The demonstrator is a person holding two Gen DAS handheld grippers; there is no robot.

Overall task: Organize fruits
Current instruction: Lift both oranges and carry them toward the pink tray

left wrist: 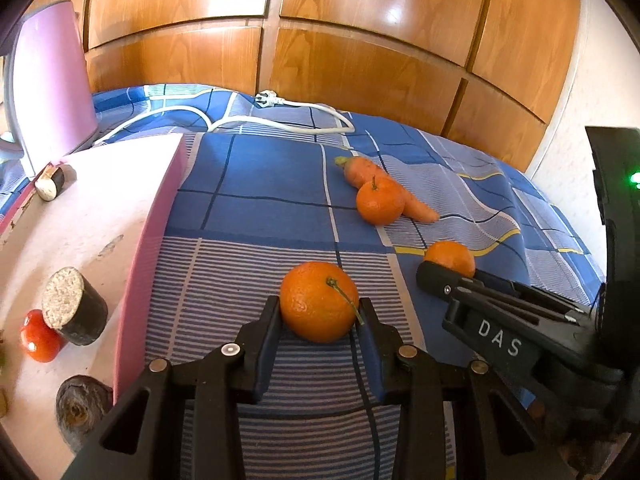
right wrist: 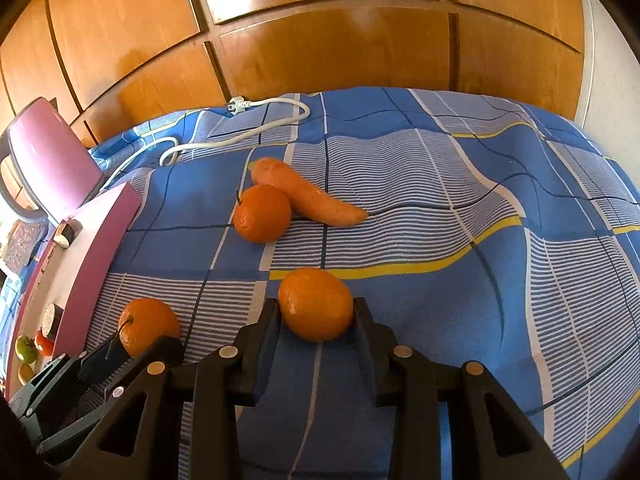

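Observation:
Three mandarins and a carrot lie on a blue checked bedsheet (left wrist: 256,208). My left gripper (left wrist: 320,308) is shut on a stemmed mandarin (left wrist: 318,300), its pads pressing both sides; the right wrist view shows this gripper (right wrist: 138,344) and fruit (right wrist: 148,324) at lower left. My right gripper (right wrist: 316,308) is shut on a stemless mandarin (right wrist: 316,304), which the left wrist view shows (left wrist: 450,256) behind that gripper (left wrist: 452,276). Both held fruits rest on the sheet. Farther back, the third mandarin (left wrist: 380,204) (right wrist: 262,214) touches the carrot (left wrist: 420,208) (right wrist: 308,196).
A pink-walled box (left wrist: 152,240) (right wrist: 96,248) stands at the left, lid (left wrist: 52,92) raised, holding a red tomato (left wrist: 38,336) and dark cylinders (left wrist: 74,312). A white power cord (left wrist: 280,120) (right wrist: 240,136) lies at the back. Wooden wardrobe doors (left wrist: 360,40) rise behind the bed.

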